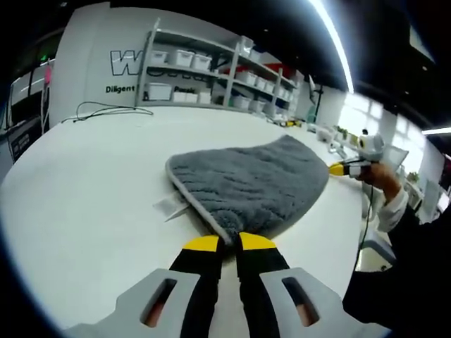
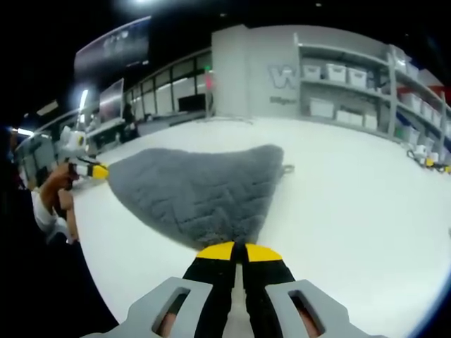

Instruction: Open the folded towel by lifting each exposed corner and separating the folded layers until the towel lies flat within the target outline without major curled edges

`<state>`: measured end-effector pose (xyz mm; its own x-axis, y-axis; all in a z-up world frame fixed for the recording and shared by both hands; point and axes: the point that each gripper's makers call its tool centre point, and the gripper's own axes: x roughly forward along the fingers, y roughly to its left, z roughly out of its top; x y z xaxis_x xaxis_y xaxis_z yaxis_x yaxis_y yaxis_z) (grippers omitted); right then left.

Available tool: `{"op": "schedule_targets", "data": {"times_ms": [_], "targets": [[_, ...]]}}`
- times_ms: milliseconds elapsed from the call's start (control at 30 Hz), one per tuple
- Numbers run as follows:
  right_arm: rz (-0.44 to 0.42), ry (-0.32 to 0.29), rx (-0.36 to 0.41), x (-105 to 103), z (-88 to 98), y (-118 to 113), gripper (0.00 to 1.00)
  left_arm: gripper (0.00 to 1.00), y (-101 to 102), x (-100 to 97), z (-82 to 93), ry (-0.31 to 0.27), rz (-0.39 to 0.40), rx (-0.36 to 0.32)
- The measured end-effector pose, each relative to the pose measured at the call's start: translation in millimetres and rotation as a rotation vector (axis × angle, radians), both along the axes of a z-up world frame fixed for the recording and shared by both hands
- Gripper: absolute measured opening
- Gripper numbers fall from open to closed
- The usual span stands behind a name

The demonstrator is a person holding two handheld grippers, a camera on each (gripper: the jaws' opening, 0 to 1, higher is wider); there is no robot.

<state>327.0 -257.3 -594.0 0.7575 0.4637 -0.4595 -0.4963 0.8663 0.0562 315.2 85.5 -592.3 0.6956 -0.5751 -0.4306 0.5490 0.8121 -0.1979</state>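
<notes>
A grey quilted towel [image 1: 246, 179] with a pale edge lies spread on the white table [image 1: 84, 197]. A white label [image 1: 169, 206] sticks out from its left edge. My left gripper [image 1: 229, 243] is shut on the towel's near corner. At the opposite corner, the right gripper [image 1: 338, 169] pinches the cloth, held by a person's hand [image 1: 384, 179]. In the right gripper view the towel [image 2: 197, 186] narrows toward my right gripper [image 2: 237, 250], which is shut on that corner. The left gripper [image 2: 99, 171] holds the far corner at left. The towel is stretched between the two.
Shelves with white bins [image 1: 211, 70] stand beyond the table, also seen as shelves [image 2: 352, 91] in the right gripper view. A thin black cable [image 1: 99, 109] lies at the table's far left. Small yellow-and-white items [image 2: 430, 160] sit at the table's right edge.
</notes>
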Motion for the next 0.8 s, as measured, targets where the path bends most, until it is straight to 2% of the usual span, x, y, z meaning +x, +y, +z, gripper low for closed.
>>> {"op": "schedule_targets", "data": {"times_ms": [233,600,800], "targets": [[-0.003,0.01,0.009,-1.7,-0.5,1.0,0.0,0.07,0.4,1.1,-0.1,-0.004,0.004,-0.001],[-0.003,0.027,0.027,-5.8,-1.4,4.3,0.0,0.07,15.0,18.2,1.9,-0.009,0.012,-0.011],[-0.001,0.03,0.026,-7.9,-1.7,5.1,0.0,0.07,12.4,16.0,1.6,-0.003,0.012,-0.017]]}}
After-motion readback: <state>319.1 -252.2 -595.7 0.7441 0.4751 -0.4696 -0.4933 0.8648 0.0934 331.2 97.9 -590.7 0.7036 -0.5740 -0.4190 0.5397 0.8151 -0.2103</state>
